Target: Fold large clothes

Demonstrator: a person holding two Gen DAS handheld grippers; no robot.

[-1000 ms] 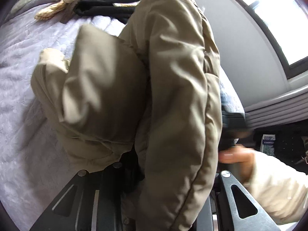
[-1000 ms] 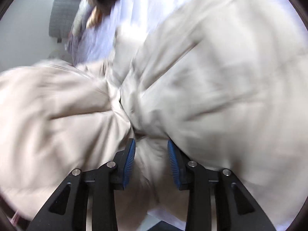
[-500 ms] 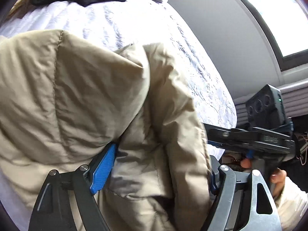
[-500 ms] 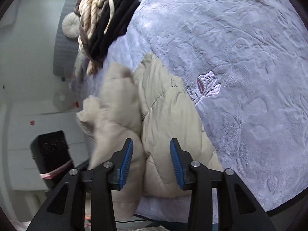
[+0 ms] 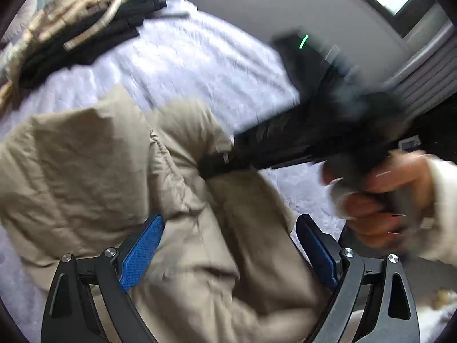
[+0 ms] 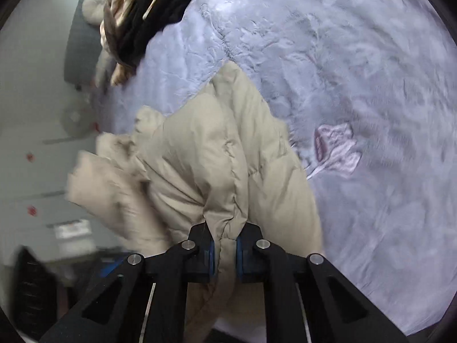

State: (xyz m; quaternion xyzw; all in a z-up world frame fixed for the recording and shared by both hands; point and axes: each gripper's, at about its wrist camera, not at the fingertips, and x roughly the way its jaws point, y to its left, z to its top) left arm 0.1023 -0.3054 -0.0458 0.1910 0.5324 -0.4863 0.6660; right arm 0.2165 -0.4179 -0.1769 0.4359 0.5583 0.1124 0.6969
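Lilac embossed bedspread (image 6: 357,57); right tool (image 6: 224,247) pinching puffy quilted beige jacket (image 6: 228,157); left tool (image 5: 228,245) agape.

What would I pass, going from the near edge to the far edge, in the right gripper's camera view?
Right gripper, pinching the beige puffer jacket → lavender bedspread → pile of black and striped clothes.

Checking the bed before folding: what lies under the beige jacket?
The jacket lies on a lavender blanket, which shows around it. Whatever is directly beneath the jacket is covered.
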